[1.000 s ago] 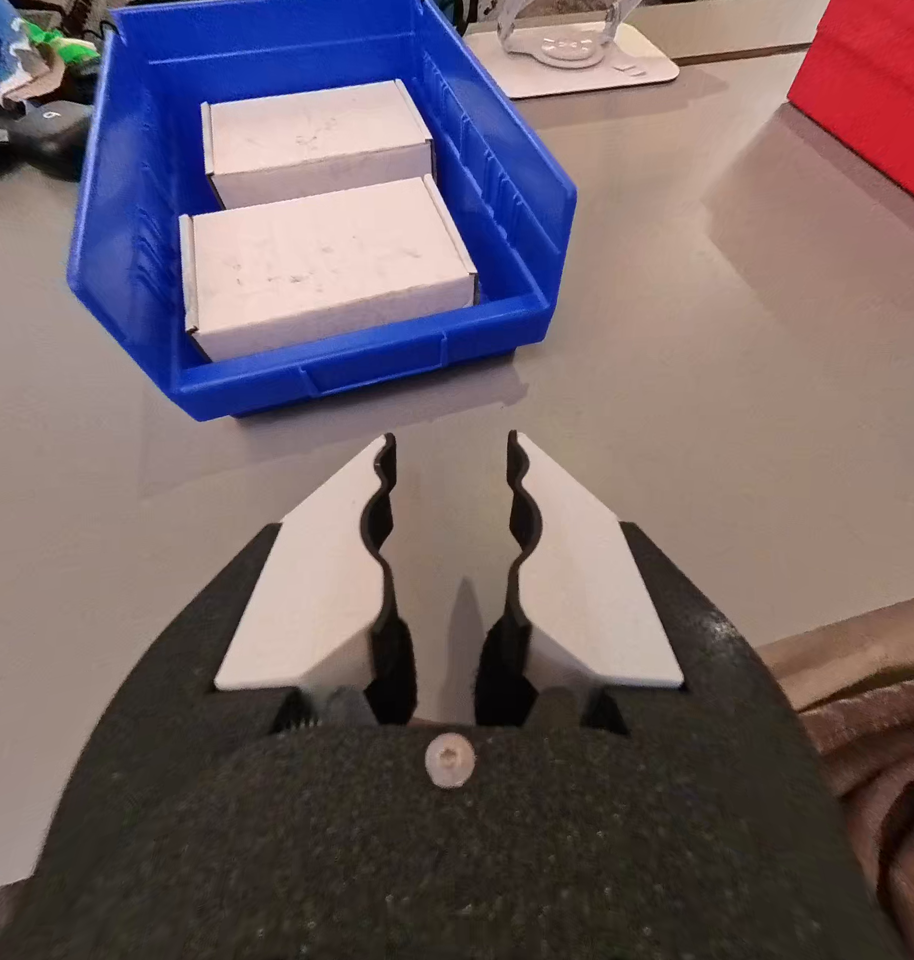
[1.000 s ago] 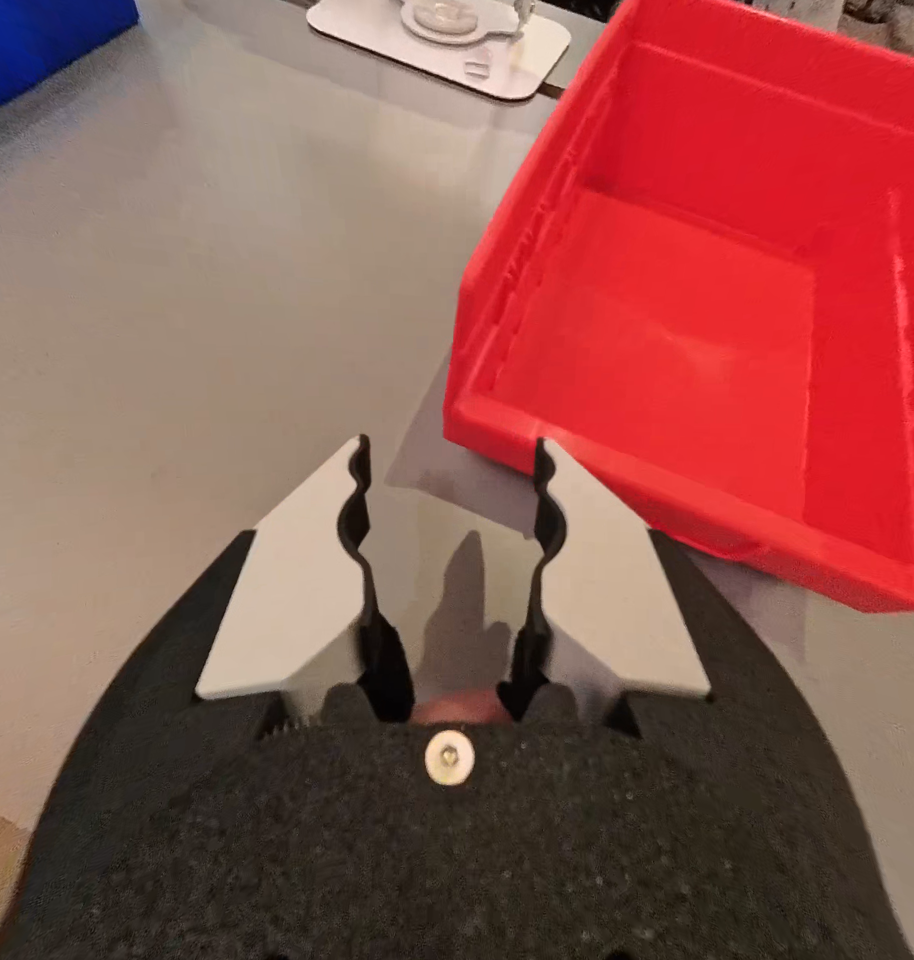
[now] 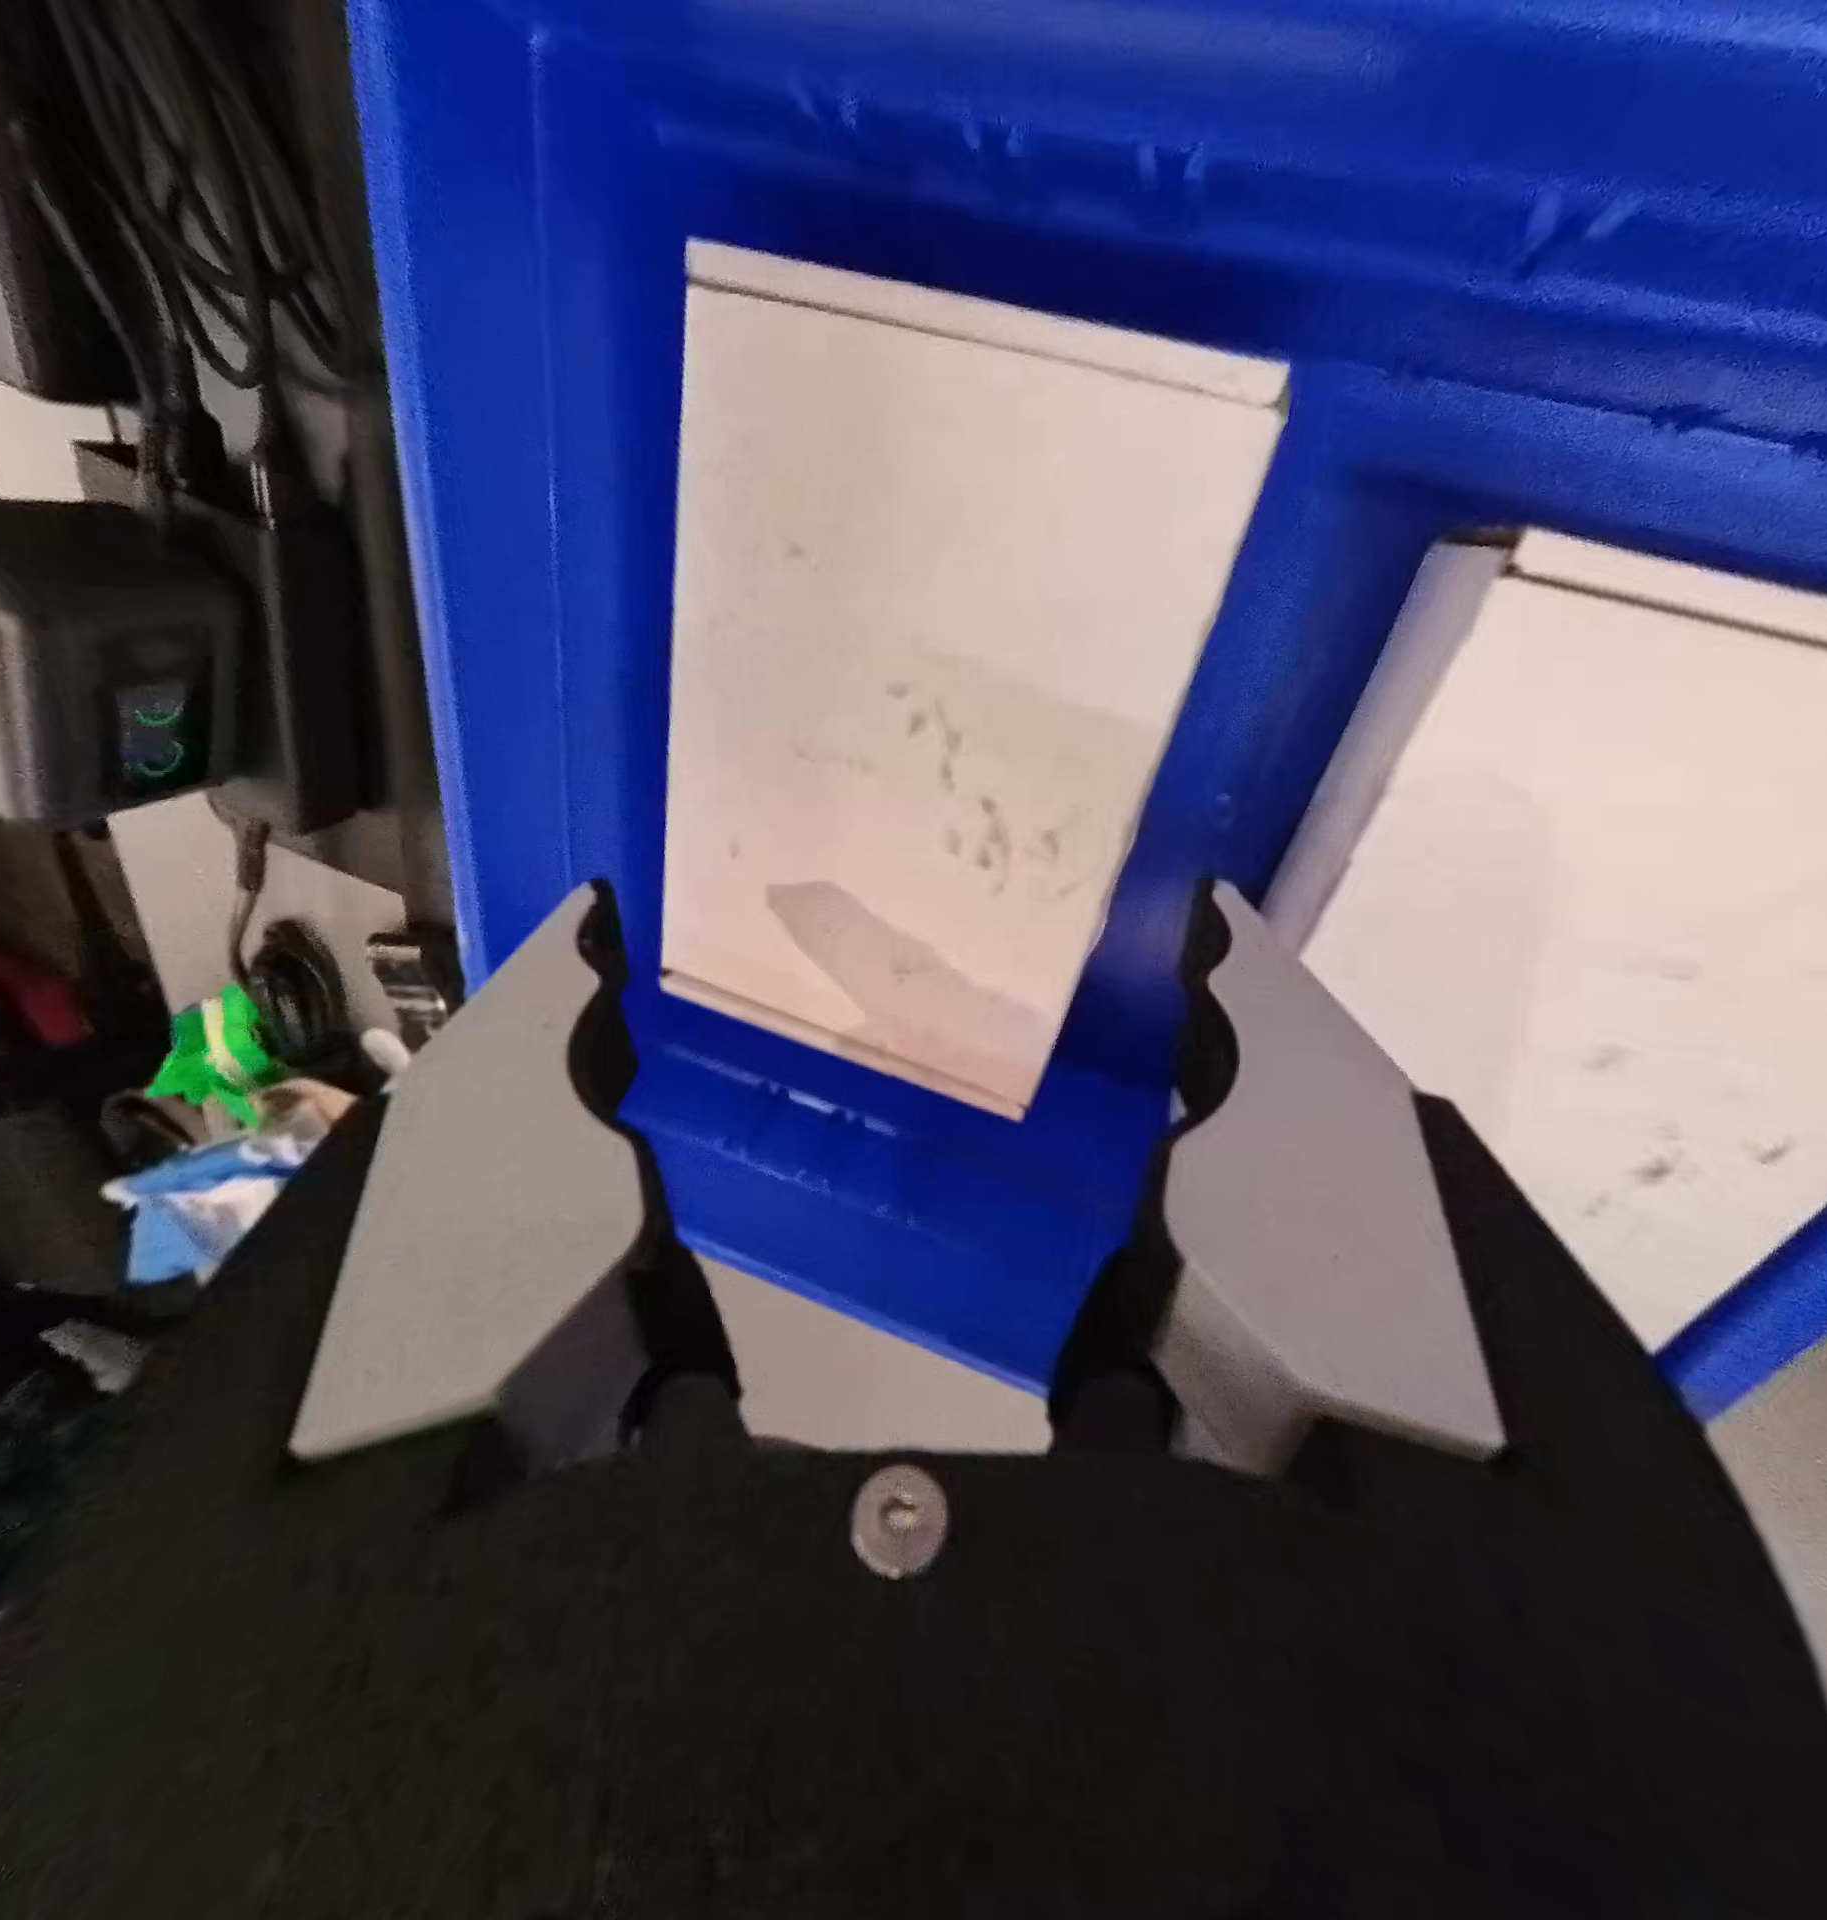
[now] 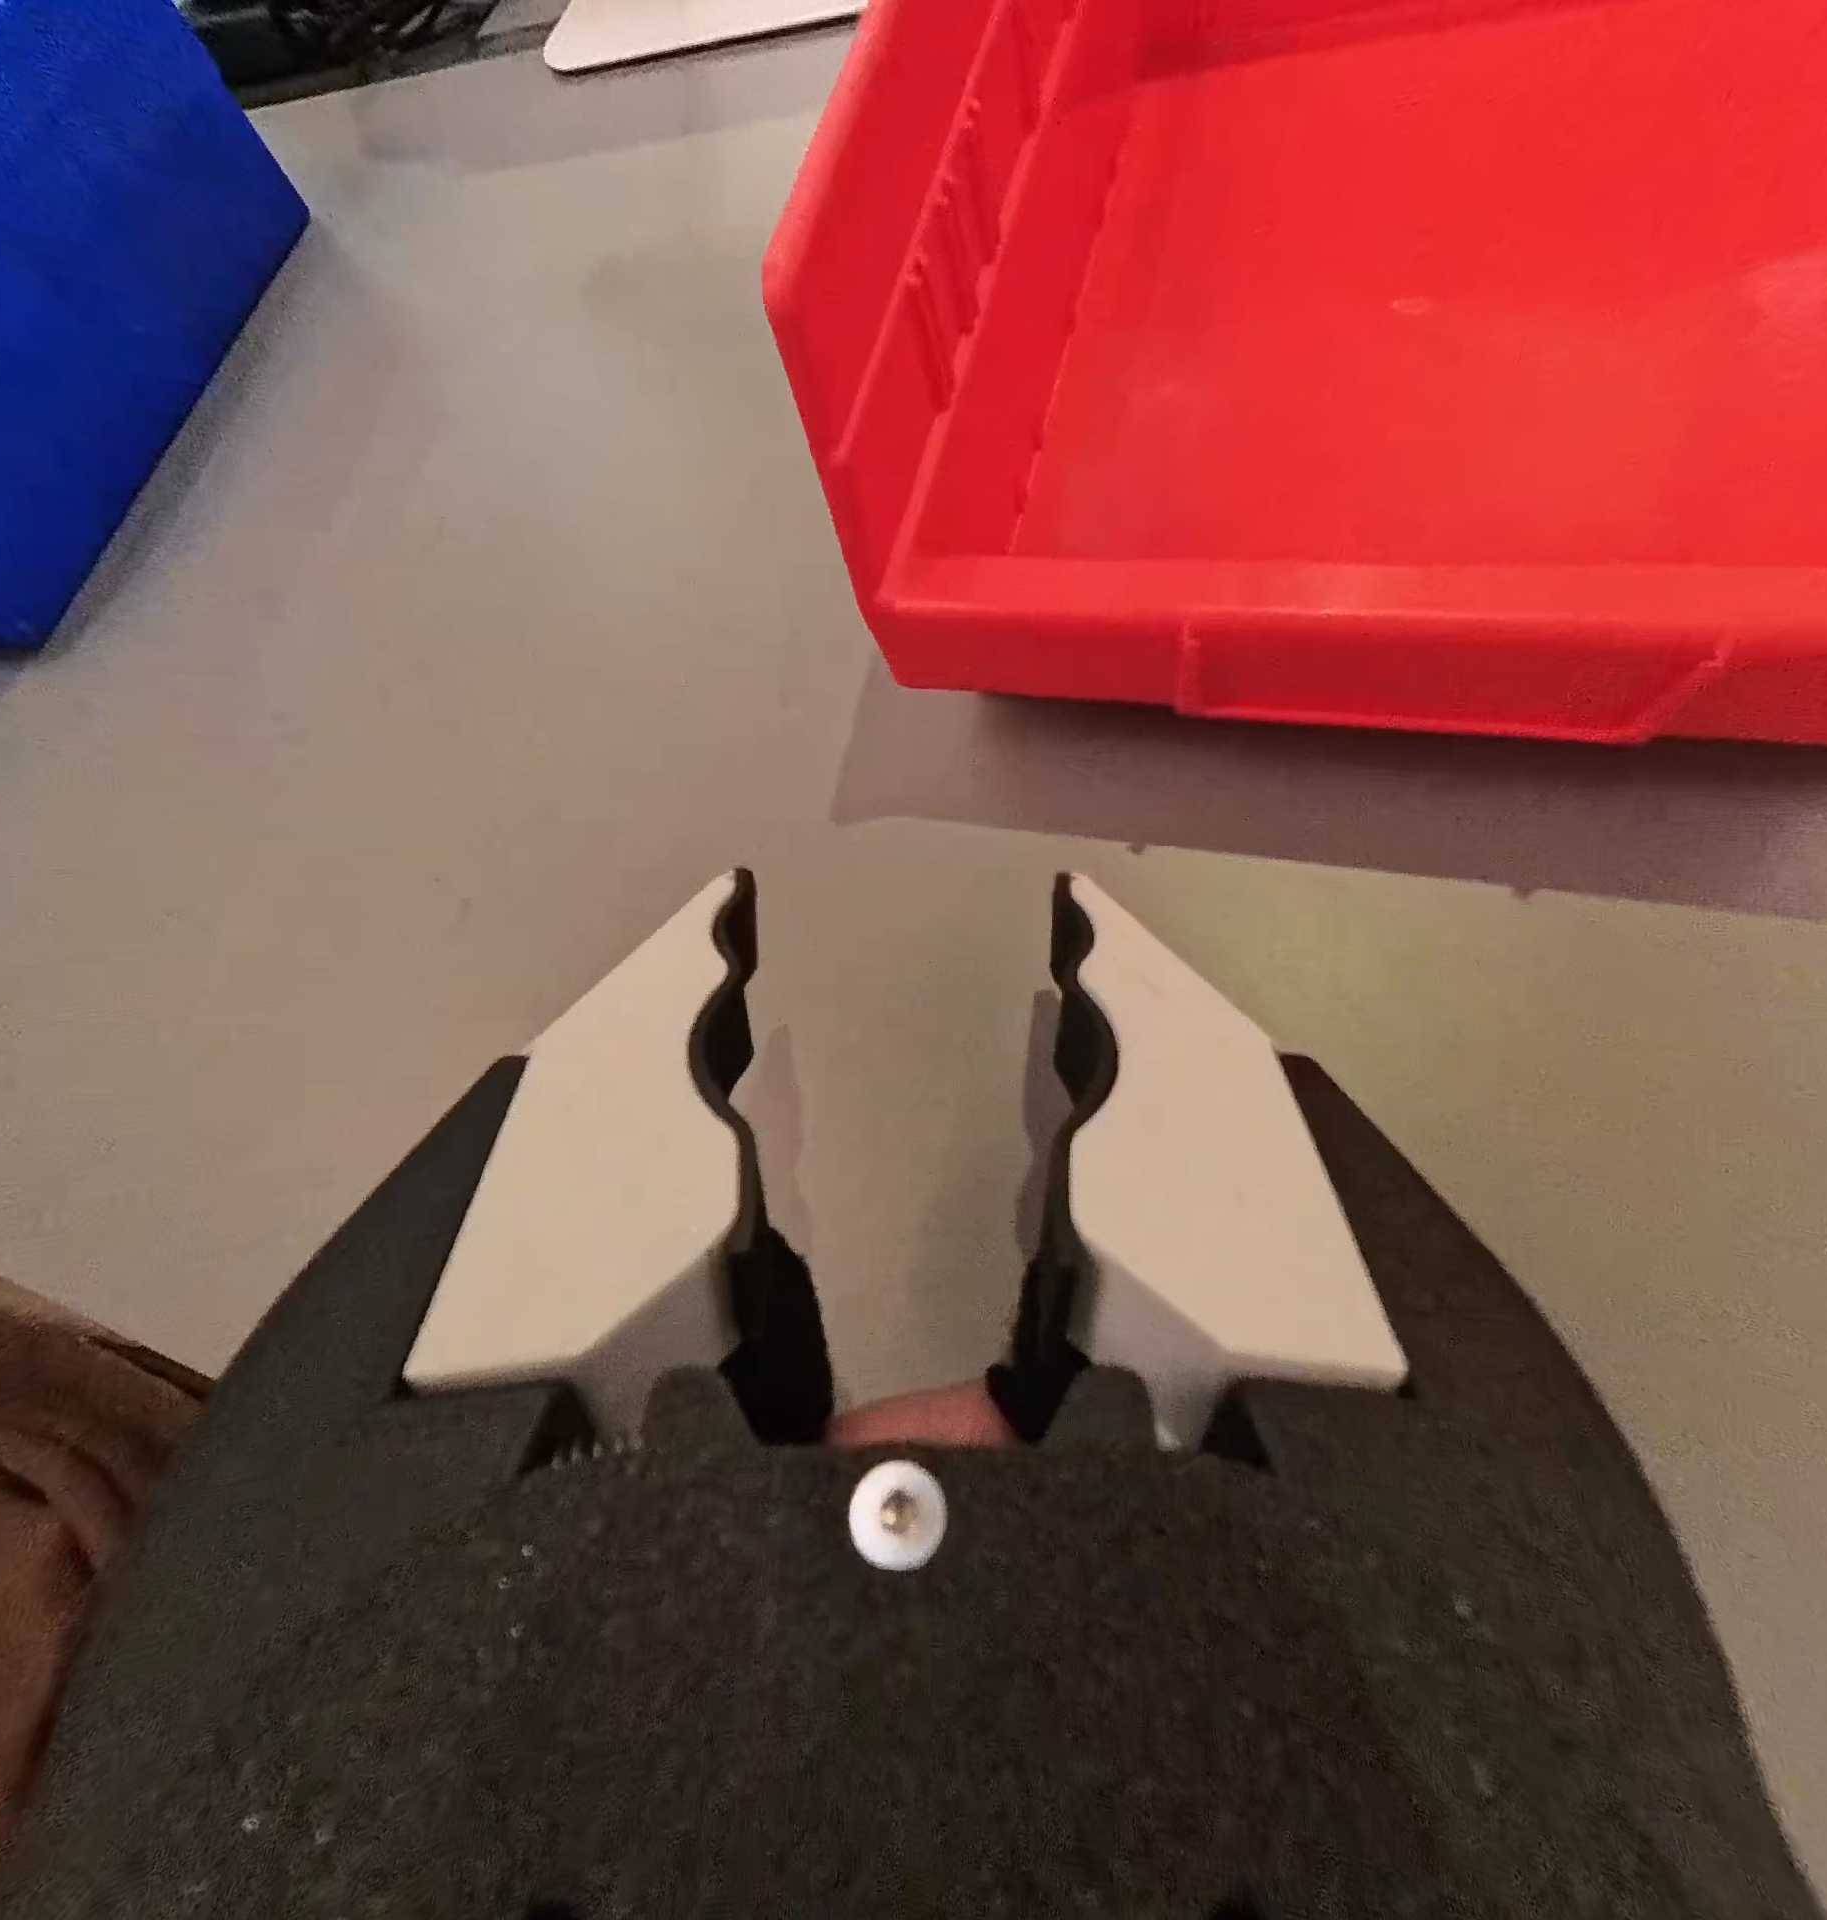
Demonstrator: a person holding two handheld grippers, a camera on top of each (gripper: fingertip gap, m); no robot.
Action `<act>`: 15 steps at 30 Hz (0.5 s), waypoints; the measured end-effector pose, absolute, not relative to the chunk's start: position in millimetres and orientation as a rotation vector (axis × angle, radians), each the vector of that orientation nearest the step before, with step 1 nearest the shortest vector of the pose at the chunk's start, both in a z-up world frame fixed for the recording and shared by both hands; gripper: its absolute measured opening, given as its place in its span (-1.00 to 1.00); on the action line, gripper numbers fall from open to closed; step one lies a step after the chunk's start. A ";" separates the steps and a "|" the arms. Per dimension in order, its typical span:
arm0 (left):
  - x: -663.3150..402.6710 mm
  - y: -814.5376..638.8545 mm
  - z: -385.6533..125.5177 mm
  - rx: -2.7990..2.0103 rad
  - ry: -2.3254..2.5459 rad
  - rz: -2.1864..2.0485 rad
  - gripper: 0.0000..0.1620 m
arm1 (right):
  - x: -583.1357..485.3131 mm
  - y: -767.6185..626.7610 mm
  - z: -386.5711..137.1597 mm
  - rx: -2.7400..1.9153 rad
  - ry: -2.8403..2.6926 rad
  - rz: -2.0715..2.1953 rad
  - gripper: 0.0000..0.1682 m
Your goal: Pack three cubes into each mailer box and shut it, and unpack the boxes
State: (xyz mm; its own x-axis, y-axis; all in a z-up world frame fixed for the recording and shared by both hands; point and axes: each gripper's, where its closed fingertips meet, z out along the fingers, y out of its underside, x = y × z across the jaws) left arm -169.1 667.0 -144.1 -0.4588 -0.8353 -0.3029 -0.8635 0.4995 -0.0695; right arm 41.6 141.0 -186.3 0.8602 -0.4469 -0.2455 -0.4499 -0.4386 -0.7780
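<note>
The left wrist view is showing motion blur along the top, so the far wall of the blue bin [image 3: 1148, 187] is smearing into streaks and its ribs are hard to read. A second white mailer box [image 3: 1615, 935] is running off the right edge, only partly showing. The clutter to the left of the bin, dark cables, a black device [image 3: 130, 675] and something green [image 3: 213, 1049], is too blurred to identify.

The left gripper [image 3: 898, 914] is hovering over the bin's near wall with its jaws spread wide, holding nothing; the closed mailer box [image 3: 930, 644] is lying flat inside the bin, showing between the fingertips. Its matte white card is looking scuffed with grey marks, a lid seam showing at each short end.

The right gripper [image 4: 904, 899] is standing moderately open and empty above the smooth grey table [image 4: 421, 831]. Its pale wedge-shaped fingers [image 4: 618, 1143] are carrying wavy black pads. Ahead, the glossy red bin [image 4: 1408, 644] is sitting with a ribbed side wall, cut off at the right
</note>
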 end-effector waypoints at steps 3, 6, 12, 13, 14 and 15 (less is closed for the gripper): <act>-162.2 670.0 -162.4 -1.447 2.547 0.140 0.33 | 44.0 133.1 -190.6 -2.097 0.671 -0.005 -0.33; -160.0 672.4 -173.3 -1.432 2.595 0.165 0.41 | 47.8 123.1 -195.2 -2.103 0.702 -0.010 -0.33; -152.3 671.8 -181.0 -1.440 2.600 0.148 0.48 | 49.2 113.5 -198.6 -2.098 0.740 0.024 -0.33; -152.4 672.5 -182.6 -1.441 2.608 0.154 0.45 | 48.3 113.7 -198.2 -2.097 0.738 0.030 -0.33; -152.0 672.5 -184.1 -1.443 2.614 0.155 0.42 | 47.7 113.8 -198.0 -2.097 0.735 0.031 -0.34; -151.5 672.1 -185.7 -1.444 2.621 0.153 0.42 | 47.9 113.8 -197.7 -2.098 0.734 0.025 -0.34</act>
State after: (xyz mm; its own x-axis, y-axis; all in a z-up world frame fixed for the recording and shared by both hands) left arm -151.5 672.1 -185.7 -0.5274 -0.8312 -0.1760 -0.8461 0.5327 0.0193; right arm 47.9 113.8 -197.7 0.8246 -0.4918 -0.2795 -0.5098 -0.4319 -0.7440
